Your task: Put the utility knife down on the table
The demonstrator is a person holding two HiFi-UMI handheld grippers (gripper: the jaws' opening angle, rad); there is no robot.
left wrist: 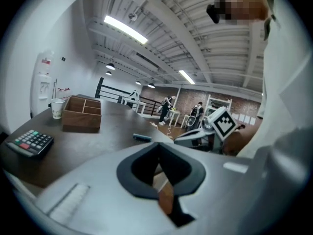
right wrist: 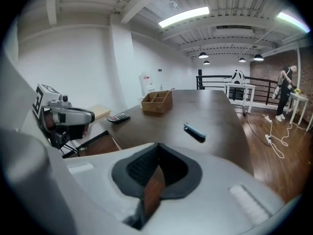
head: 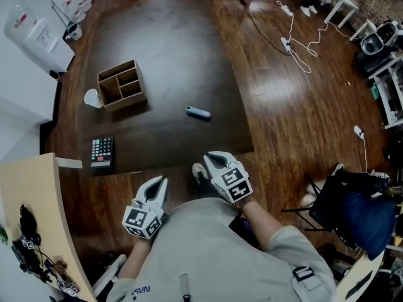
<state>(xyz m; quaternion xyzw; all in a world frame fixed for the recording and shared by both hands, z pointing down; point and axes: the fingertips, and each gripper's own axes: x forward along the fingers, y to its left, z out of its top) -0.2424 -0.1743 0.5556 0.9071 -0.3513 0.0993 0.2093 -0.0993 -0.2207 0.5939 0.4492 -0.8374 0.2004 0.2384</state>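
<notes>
The blue-grey utility knife (head: 198, 112) lies alone on the dark table (head: 170, 49), right of its middle; it also shows as the knife (left wrist: 143, 137) in the left gripper view and the knife (right wrist: 194, 131) in the right gripper view. Both grippers are drawn back close to the person's body, off the table's near edge. My right gripper (head: 211, 158) is shut with nothing between its jaws, well short of the knife. My left gripper (head: 162, 180) sits lower left, jaws together and holding nothing. Neither touches the knife.
A wooden compartment box (head: 121, 85) and a paper cup (head: 92, 98) stand at the table's left. A calculator (head: 102, 151) lies near the front left edge. A light wooden board (head: 31, 219) is at the left. A chair with a blue bag (head: 352, 206) stands right; cables (head: 296, 43) cross the floor.
</notes>
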